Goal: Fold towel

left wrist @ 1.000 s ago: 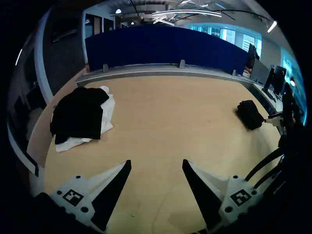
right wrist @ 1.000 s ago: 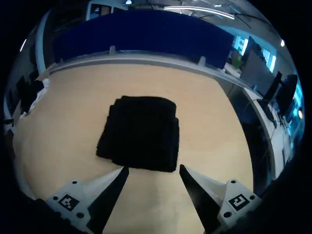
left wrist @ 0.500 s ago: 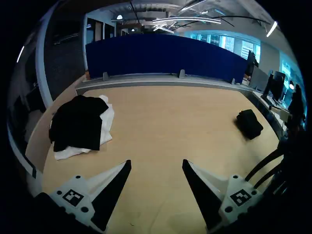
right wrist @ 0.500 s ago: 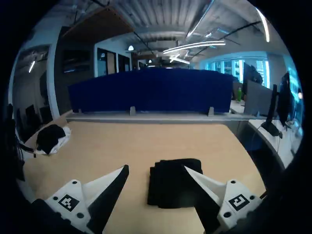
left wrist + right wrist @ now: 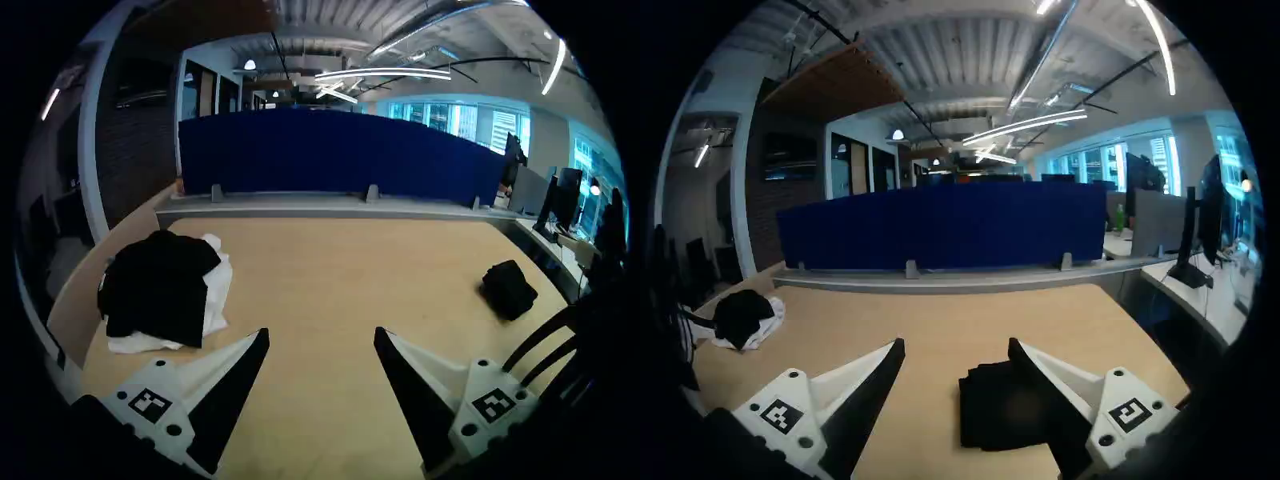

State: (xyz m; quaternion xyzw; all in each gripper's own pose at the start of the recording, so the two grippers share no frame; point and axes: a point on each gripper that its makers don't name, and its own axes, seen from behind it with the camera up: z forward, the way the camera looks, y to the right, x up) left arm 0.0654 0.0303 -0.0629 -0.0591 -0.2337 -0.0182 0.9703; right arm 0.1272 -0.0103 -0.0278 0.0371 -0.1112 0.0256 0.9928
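One towel folded, heap left to do
Folded black towel (image 5: 996, 404) lies on desk (image 5: 336, 264); left gripper (image 5: 320, 330) and right gripper (image 5: 956, 341) fingers wide, empty; heap of towels (image 5: 160, 292) unfolded

The left gripper view rides above the worktop (image 5: 336, 272) edge farthest from the blue partition (image 5: 336, 152). It is tilted slightly down and faces that partition, with the left claw (image 5: 320, 330) at its lower border. The right gripper view faces the same partition from lower and almost level, taking in much ceiling (image 5: 976, 72) above the right claw (image 5: 955, 341). Both views share the partition, the worktop before it, the cloth pile (image 5: 160, 288) and the folded black towel (image 5: 508, 288). The towel lies far from the left camera and just beneath the right one.
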